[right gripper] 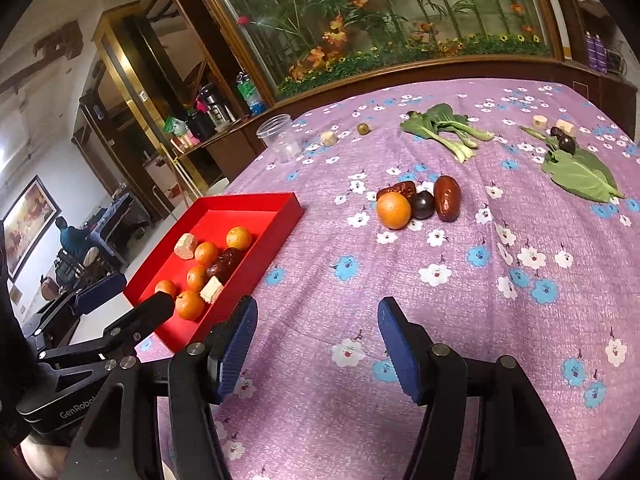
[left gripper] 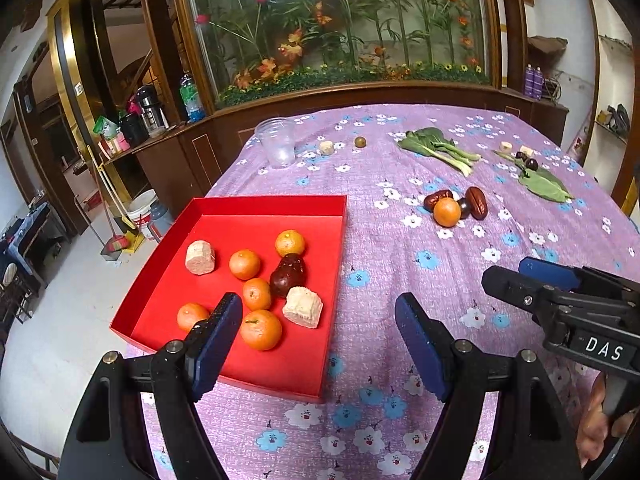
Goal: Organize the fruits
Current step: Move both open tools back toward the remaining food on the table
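Left wrist view: the left gripper (left gripper: 320, 320) reaches in from six o'clock, its two blue-padded fingers (left gripper: 218, 344) spread wide with nothing between them. Under its left finger, at about eight o'clock, a red tray (left gripper: 280, 368) sits on a table covered with a purple flowered cloth (left gripper: 380, 272). In the tray lie five small oranges (left gripper: 245, 264), a dark red fruit (left gripper: 288, 275) and two pale beige chunks (left gripper: 303, 306). At about two o'clock, well apart from the tray, a loose orange (left gripper: 447, 212) rests on the cloth, touching two brown dates (left gripper: 477, 202) and a small dark plum (left gripper: 464, 207). Farther back, near twelve o'clock, are a clear plastic cup (left gripper: 276, 142), a small green fruit (left gripper: 360, 142) and leafy greens (left gripper: 436, 148). The right gripper (left gripper: 516, 276) enters at three o'clock; whether it holds anything cannot be told here.

Right wrist view: the right gripper (right gripper: 318, 344) comes in from six o'clock, its blue fingers (right gripper: 236, 350) parted and empty over bare cloth (right gripper: 460, 320). The tray (right gripper: 224, 204) lies at about nine o'clock, with the same fruit inside. The loose orange (right gripper: 393, 210), dates (right gripper: 447, 198) and plum (right gripper: 423, 205) cluster just above centre, toward one o'clock. The cup (right gripper: 280, 136), the green fruit (right gripper: 363, 128) and the greens (right gripper: 444, 124) sit near twelve o'clock, and a broad leaf (right gripper: 580, 176) at two o'clock. The left gripper (right gripper: 132, 300) shows at eight o'clock, tips apart over the tray's near corner.
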The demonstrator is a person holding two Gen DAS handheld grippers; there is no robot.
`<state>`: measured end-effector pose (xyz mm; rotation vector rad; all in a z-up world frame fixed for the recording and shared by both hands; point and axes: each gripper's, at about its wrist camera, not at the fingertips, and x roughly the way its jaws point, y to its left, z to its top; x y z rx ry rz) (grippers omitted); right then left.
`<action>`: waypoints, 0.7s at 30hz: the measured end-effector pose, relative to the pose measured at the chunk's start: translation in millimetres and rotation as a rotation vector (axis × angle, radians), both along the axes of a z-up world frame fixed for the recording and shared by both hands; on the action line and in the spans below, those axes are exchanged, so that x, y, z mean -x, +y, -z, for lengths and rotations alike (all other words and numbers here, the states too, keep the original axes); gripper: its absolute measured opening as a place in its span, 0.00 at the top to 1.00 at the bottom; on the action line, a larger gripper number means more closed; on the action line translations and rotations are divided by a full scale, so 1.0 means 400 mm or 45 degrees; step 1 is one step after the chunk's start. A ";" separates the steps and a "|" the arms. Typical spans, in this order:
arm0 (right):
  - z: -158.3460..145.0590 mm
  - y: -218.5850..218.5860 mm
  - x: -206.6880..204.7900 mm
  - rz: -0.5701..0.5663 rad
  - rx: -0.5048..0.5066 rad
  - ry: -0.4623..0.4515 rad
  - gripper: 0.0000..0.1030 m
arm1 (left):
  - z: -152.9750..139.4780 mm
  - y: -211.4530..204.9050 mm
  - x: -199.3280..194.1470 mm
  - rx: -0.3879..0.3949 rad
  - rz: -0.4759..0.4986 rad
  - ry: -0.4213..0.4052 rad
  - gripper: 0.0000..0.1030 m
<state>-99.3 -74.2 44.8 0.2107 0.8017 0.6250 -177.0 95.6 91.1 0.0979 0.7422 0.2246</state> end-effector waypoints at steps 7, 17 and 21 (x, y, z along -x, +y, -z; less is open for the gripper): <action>0.016 -0.010 -0.012 0.007 -0.002 0.024 0.34 | 0.022 -0.012 -0.020 -0.012 0.013 0.044 0.24; 0.038 -0.047 -0.039 0.046 0.020 0.046 0.34 | 0.046 -0.010 -0.054 0.057 0.053 0.094 0.24; 0.034 -0.089 -0.064 0.098 0.066 0.028 0.34 | 0.047 -0.002 -0.080 0.164 0.093 0.099 0.24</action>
